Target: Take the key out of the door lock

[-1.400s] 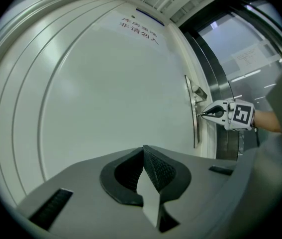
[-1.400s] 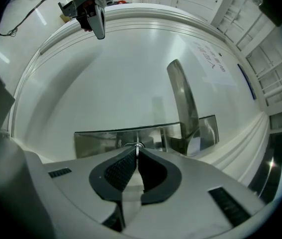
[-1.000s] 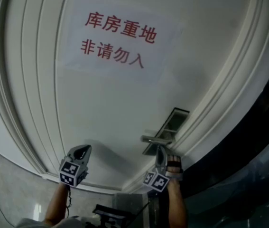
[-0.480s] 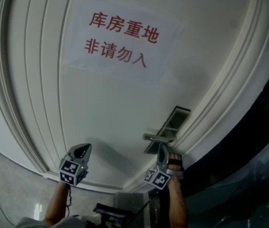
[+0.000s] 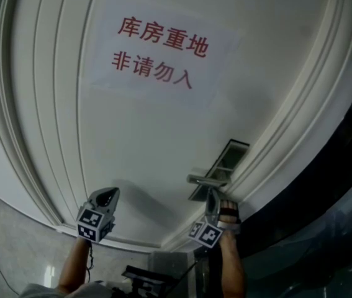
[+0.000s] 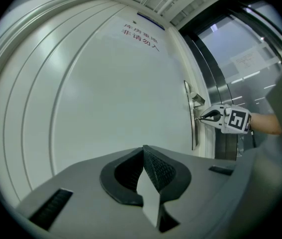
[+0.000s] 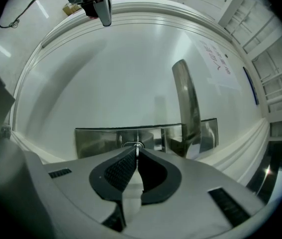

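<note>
Here, the right gripper (image 7: 137,150) has its jaws pinched narrow on the key (image 7: 137,145)
The key sits in the steel lock plate (image 7: 101,139), lower centre of the right gripper view, just left of the lever handle (image 7: 186,108). The left gripper (image 6: 143,152), jaws together with nothing between them, faces the white door (image 5: 163,141) at the head view's lower left, below the paper sign (image 5: 157,53)

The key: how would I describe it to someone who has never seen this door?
On the white door, find the steel lock plate at its edge. Beside the handle, a thin metal sliver juts from the plate: the key, pinched by the right claw.
</note>
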The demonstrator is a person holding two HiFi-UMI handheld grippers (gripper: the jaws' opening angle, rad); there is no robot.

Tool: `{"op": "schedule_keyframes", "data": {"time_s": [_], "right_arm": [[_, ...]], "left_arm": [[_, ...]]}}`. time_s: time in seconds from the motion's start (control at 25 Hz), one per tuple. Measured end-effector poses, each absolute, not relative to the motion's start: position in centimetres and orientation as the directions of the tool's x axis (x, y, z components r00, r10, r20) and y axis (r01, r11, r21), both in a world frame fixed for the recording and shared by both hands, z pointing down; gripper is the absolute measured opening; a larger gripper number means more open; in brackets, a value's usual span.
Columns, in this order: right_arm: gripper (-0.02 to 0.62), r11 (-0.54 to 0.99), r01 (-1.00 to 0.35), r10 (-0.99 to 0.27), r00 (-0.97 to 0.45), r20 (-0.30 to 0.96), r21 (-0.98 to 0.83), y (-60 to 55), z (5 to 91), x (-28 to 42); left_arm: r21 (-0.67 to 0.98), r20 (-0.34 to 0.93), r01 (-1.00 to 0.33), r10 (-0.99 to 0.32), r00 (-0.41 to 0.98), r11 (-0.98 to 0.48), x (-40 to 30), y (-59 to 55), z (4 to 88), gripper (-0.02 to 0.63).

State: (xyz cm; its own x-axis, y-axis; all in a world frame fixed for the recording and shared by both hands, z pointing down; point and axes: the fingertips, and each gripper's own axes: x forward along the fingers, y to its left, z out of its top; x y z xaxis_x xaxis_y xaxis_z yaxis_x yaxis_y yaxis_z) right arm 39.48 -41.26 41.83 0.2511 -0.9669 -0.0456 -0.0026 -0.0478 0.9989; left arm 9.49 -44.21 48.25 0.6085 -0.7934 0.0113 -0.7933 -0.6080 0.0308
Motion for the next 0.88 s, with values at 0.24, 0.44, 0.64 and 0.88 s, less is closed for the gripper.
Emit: {"op": "schedule_keyframes", "data": {"time_s": [0.24,0.44,0.64,0.88], "right_arm": [[0.021,-0.04,-0.004,-0.968,0.249,-0.038,0.999,-41.17,41.92,39.5],[0.021,-0.039,-0.011,-0.969,0.243,-0.035,0.999,-41.07,41.99,39.49],[0.021,-0.04,-0.016,-0.969,0.243,-0.035,0.999,-40.77,42.05,39.57],[0.021,-0.053,-0.046,-0.974,0.224,-0.041,0.998,-40.55,41.95,39.24]], "left_arm": [[0.033,0.011,-0.795,-0.795,0.606,-0.606,9.43,-44.0,48.33,0.009],[0.036,0.01,-0.794,-0.795,0.607,-0.606,9.43,-43.9,48.44,0.008],[0.031,0.005,-0.796,-0.797,0.604,-0.604,9.5,-43.63,48.27,0.009],[0.026,0.003,-0.797,-0.797,0.603,-0.603,9.52,-43.3,48.14,0.009]]}}
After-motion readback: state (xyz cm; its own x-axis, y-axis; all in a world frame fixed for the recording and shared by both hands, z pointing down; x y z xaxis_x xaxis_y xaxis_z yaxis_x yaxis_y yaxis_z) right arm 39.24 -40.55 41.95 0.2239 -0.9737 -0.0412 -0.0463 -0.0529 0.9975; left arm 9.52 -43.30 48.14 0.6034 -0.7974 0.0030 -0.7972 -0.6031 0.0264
